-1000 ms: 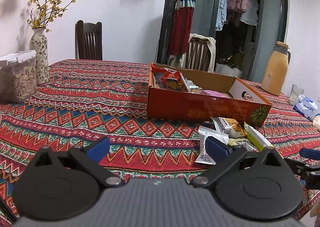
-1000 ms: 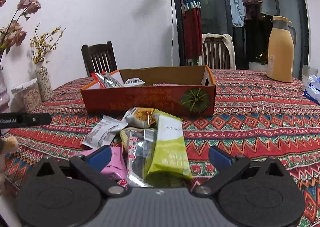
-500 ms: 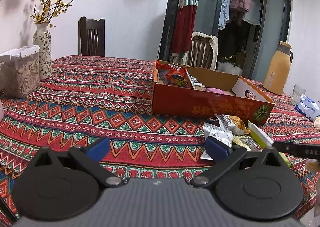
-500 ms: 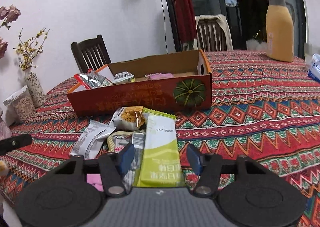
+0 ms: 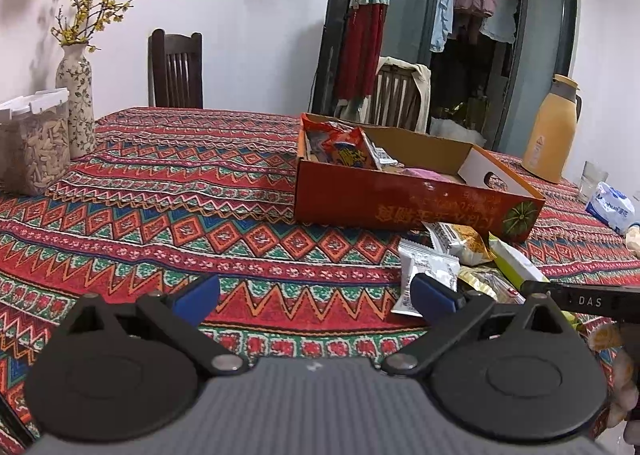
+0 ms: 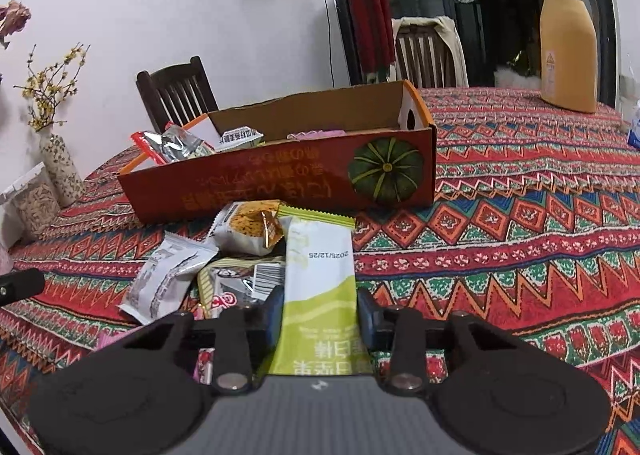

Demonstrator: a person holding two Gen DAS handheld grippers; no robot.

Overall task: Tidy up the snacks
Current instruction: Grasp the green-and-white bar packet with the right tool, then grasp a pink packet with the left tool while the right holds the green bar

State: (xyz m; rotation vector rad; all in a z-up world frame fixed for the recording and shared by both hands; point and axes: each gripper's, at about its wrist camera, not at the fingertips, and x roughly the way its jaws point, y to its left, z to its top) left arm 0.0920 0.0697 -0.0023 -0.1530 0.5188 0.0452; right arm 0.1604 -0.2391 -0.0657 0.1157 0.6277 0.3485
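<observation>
An orange cardboard box (image 6: 280, 179) holding a few snack packets stands on the patterned tablecloth; it also shows in the left wrist view (image 5: 400, 203). In front of it lies a pile of loose snack packets (image 6: 240, 239). My right gripper (image 6: 320, 307) is shut on a long green and white snack packet (image 6: 320, 279), with one jaw pressed on each side. My left gripper (image 5: 316, 295) is open and empty, low over the cloth to the left of the pile (image 5: 444, 259).
A flowered vase (image 5: 76, 103) and a clear jar of seeds (image 5: 32, 143) stand at the left. A yellow thermos (image 6: 568, 43) is at the far right, a white tissue pack (image 5: 612, 207) near it. Wooden chairs (image 6: 176, 95) stand behind the table.
My right gripper's jaws have closed from wide open onto the green and white packet. The left gripper has drifted slightly and stays open.
</observation>
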